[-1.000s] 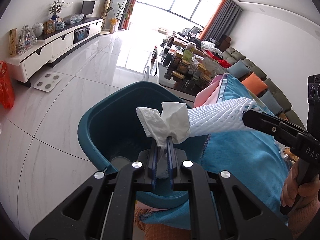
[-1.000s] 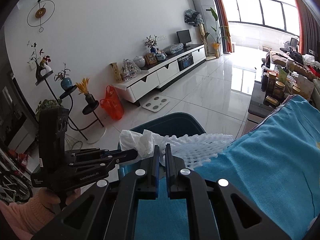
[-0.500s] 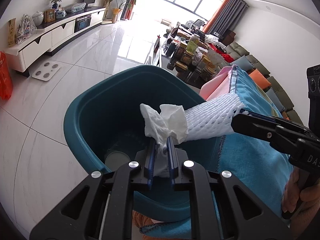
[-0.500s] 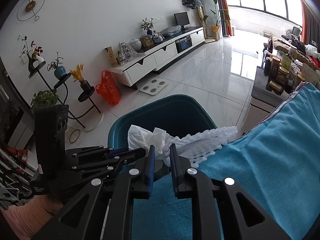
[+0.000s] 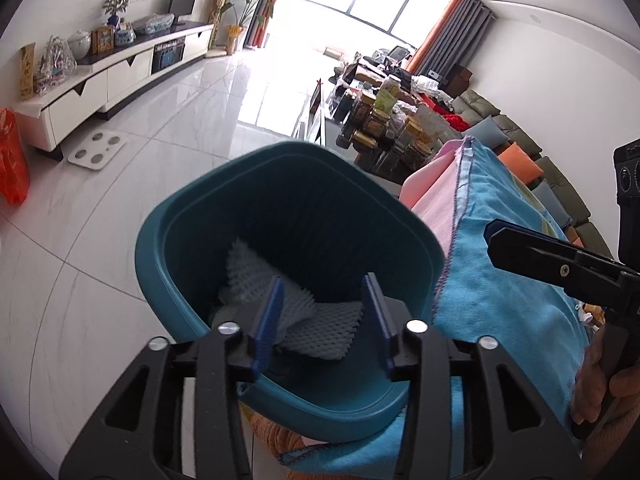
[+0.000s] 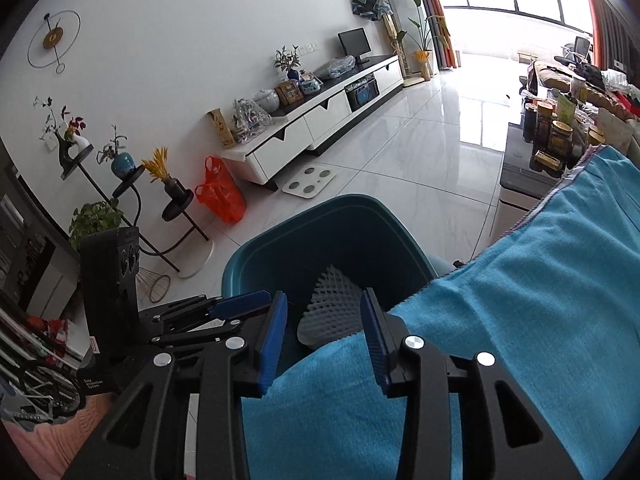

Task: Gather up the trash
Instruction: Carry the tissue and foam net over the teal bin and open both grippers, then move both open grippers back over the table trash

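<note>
Inside the teal bin [image 5: 288, 216] lies white foam netting [image 5: 320, 326]; above it both tools, left [image 5: 322, 318] and right [image 6: 324, 334], are opening, gripping nothing.

tiny white print, too blurred to read, on the left gripper [image 6: 248, 304] housing

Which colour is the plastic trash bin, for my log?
Dark teal plastic trash bin; clearest in the left wrist view.
</note>
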Demonstrator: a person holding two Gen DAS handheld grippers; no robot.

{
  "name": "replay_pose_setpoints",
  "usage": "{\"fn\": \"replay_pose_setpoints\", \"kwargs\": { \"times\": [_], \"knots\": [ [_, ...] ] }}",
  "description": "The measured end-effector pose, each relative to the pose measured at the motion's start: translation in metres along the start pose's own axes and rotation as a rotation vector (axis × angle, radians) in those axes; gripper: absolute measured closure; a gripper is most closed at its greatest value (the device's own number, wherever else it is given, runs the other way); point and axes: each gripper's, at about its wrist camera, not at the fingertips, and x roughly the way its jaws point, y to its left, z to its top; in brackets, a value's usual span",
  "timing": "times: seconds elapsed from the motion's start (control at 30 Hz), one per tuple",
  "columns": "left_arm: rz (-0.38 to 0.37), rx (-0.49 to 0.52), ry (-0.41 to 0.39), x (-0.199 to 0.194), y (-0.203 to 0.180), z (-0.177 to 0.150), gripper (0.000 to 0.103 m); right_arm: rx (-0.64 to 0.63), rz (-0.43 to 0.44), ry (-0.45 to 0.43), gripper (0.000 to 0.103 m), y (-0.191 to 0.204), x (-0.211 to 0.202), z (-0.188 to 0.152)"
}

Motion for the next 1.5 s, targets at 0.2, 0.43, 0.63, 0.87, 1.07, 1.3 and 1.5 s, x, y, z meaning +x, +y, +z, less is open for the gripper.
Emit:
{"fn": "replay_pose_setpoints", "kwargs": {
  "times": [0.2, 0.43, 0.63, 0.87, 1.07, 1.3, 1.5],
  "knots": [
    [-0.03, 0.101, -0.07, -0.026, -0.038, 0.004, 0.055, 0.01, -0.011, -0.094, 0.066, -0.006, -0.049, -0.014],
    [-0.164, 0.243, -0.087, -0.04, -0.104, -0.002, 0.051, 0.054, -0.094, -0.197, 0.066, -0.032, -0.118, -0.045],
    [-0.27, 0.349, -0.056, -0.032, -0.167, -0.016, 0.05, 0.151, -0.21, -0.269, 0.065, -0.068, -0.177, -0.085],
    [-0.351, 0.445, -0.006, -0.021, -0.225, -0.038, 0.05, 0.239, -0.379, -0.337, 0.064, -0.106, -0.234, -0.12],
    [-0.393, 0.486, 0.02, -0.011, -0.256, -0.045, 0.05, 0.291, -0.476, -0.345, 0.064, -0.139, -0.257, -0.139],
    [-0.406, 0.515, 0.038, -0.006, -0.273, -0.049, 0.05, 0.318, -0.516, -0.297, 0.063, -0.16, -0.248, -0.153],
    [-0.405, 0.512, 0.058, 0.0, -0.275, -0.05, 0.05, 0.321, -0.519, -0.282, 0.064, -0.166, -0.242, -0.158]
  ]
}}
